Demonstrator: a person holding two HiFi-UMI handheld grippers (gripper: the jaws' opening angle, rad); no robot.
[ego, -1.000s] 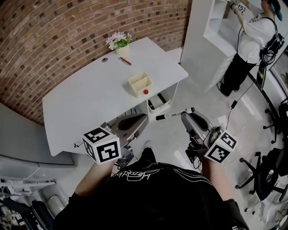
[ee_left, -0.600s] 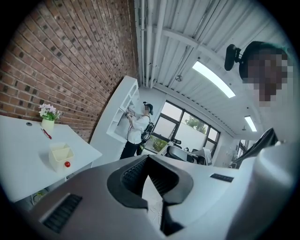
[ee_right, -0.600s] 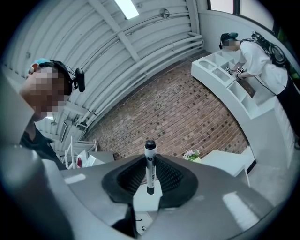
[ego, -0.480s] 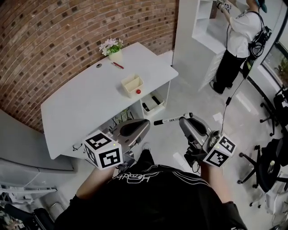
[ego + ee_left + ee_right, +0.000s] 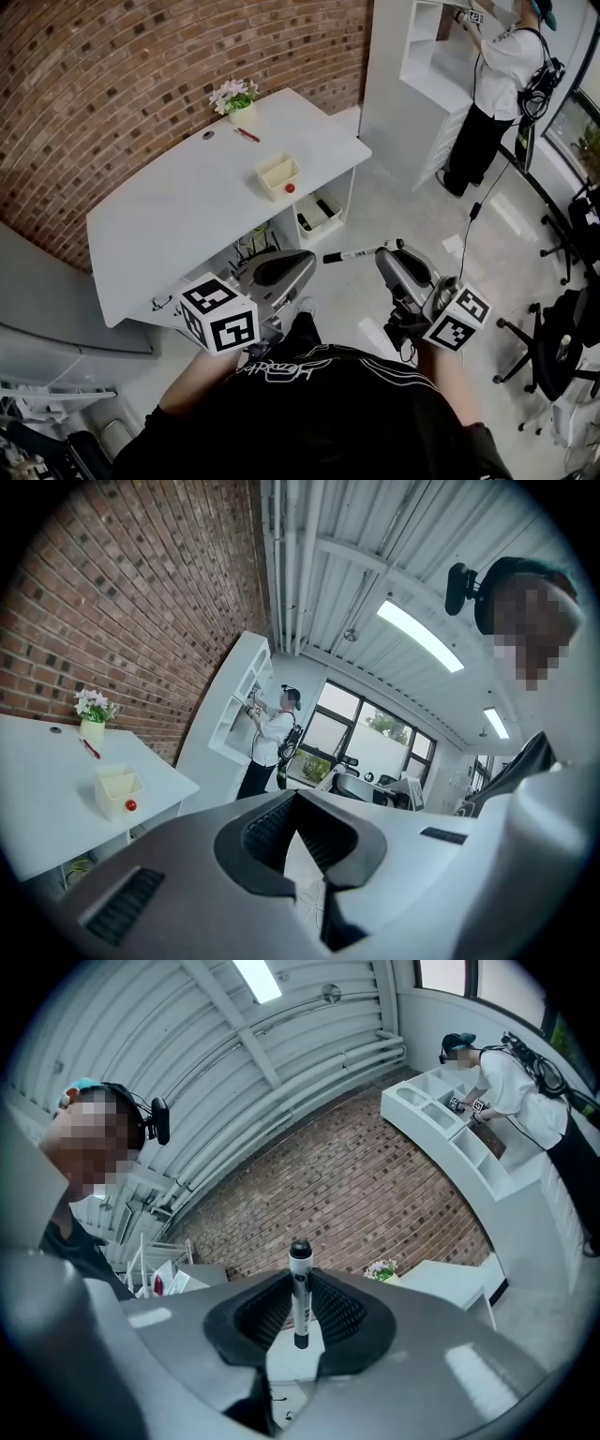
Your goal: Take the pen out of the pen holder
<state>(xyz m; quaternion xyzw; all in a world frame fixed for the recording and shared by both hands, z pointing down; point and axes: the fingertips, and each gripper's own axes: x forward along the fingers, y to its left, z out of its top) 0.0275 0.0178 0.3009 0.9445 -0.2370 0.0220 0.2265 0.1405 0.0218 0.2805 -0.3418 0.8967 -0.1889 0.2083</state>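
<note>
Brick wall (image 5: pixel 141 75) behind white table (image 5: pixel 187 206) — pale floor (image 5: pixel 412 202).

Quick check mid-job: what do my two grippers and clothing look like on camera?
Both the left gripper and right gripper are smooth grey shells with black ribbed pads. Each carries a white cube with black square markers. The wearer's top is black with white line print.

A black T-shirt (image 5: pixel 319 422) with white script print sits at six o'clock; the grey left gripper (image 5: pixel 302 260) and right gripper (image 5: pixel 385 251) bear white cubes (image 5: pixel 218 314) with black square markers.

Bright, even light; fisheye-warped, dark-vignetted edges
</note>
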